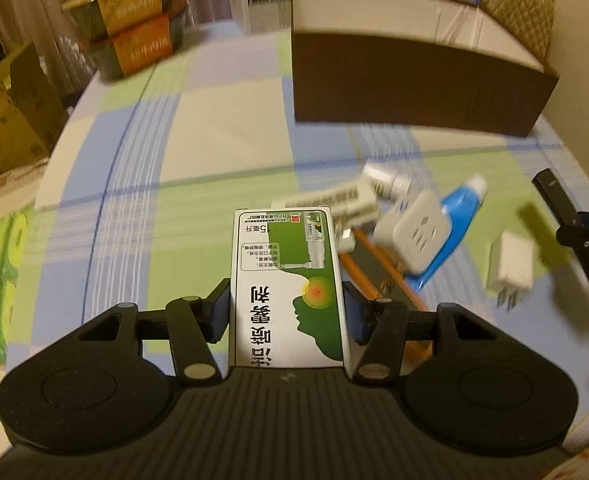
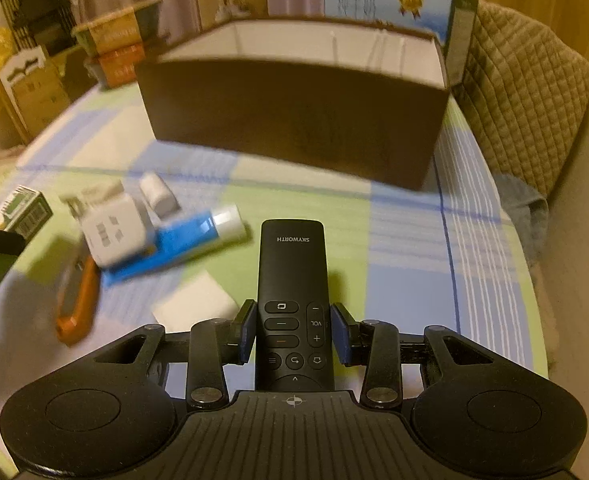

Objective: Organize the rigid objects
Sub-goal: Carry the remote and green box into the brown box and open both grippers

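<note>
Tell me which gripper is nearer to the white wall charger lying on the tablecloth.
Right. The white wall charger lies just left of the right gripper, which holds the black remote. The left gripper, holding the green and white box, is farther off, with orange pliers between.

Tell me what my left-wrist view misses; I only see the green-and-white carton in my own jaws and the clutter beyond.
Observer: The right gripper is shut on a black remote, pads on both its sides.
Operator: Name the brand.
Observer: The right wrist view reads SKYWORTH near the remote's far end.
Operator: Report what lies under the white adapter.
Observer: An orange-handled tool pokes out from under the white adapter and the blue tube, handle end towards the camera.
Operator: Check the brown box.
Observer: The brown box is open on top; its white inner walls show, its floor is hidden.
</note>
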`<state>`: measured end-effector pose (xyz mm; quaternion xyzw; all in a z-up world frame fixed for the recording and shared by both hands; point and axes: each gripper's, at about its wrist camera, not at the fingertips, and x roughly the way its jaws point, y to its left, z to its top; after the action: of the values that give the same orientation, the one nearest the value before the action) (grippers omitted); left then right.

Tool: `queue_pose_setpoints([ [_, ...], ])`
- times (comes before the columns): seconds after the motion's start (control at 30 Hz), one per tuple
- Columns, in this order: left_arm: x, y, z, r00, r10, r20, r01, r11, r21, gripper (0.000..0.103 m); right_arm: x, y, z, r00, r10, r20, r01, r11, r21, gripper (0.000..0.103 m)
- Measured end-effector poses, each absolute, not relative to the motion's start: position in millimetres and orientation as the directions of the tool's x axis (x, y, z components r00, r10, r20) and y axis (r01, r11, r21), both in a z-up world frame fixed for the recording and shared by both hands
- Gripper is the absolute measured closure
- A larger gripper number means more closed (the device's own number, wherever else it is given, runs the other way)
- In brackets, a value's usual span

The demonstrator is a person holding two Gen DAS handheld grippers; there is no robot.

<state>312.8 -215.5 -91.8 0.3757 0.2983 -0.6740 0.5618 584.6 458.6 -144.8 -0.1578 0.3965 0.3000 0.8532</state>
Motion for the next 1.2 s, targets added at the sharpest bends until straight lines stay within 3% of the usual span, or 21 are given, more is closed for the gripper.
queue_pose_setpoints([
  [0.67, 254, -314, -9, -0.195, -0.639, -0.744, 0.958, -0.286, -0.005, 0.051, 656, 528, -54, 0.483, 0.583, -0.653, -0.664, 0.73, 0.161, 0.067],
  [1.2, 207, -433, 3, -0.182, -0.658, -0.73, 0.951, -0.308, 0.04, 0.051, 753, 590, -24, 0.561, 0.584, -0.587, -0.682, 0.728, 0.072, 0.067],
])
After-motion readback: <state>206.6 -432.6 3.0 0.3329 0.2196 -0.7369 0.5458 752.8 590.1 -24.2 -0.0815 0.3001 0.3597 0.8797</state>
